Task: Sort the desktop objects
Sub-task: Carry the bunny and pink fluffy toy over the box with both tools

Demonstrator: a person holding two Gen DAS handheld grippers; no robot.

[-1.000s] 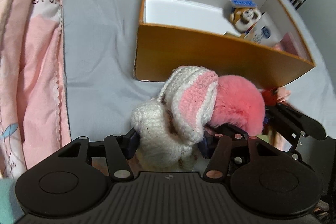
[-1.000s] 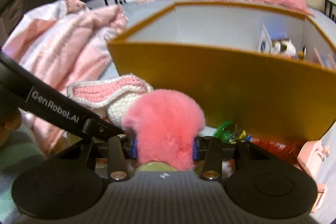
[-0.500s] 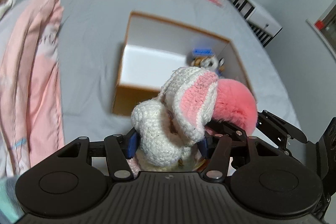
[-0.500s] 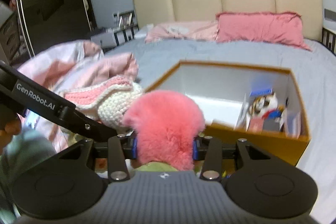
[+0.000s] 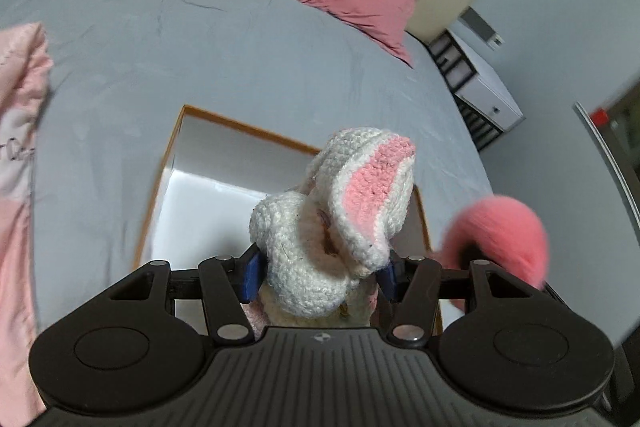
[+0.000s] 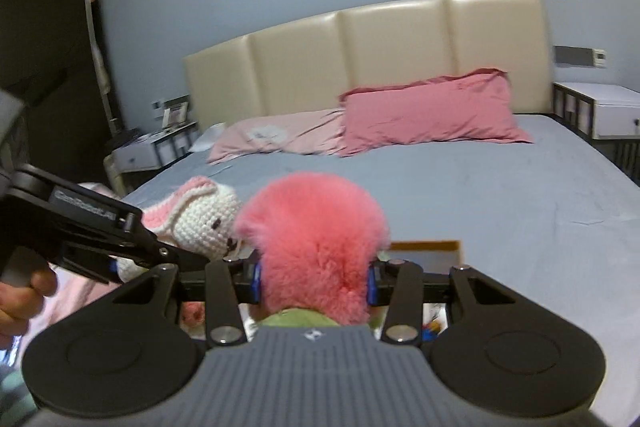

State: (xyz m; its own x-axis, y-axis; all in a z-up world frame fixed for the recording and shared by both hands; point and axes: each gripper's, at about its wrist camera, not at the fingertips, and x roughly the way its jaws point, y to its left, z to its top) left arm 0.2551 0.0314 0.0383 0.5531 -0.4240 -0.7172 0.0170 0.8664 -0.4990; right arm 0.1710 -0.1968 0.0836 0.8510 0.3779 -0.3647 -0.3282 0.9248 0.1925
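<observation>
Dim, perhaps motion-blurred, fisheye-warped edges.

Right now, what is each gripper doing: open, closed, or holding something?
Left gripper: closed on the crochet bunny.
Right gripper: closed on the pink fluffy toy.

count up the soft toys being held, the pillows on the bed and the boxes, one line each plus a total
soft toys held: 2, a crocheted bunny in the left gripper and a pink fluffy toy in the right gripper
pillows: 2, dark pink pillow and pale pink pillow
boxes: 1, orange box
total: 5
</observation>
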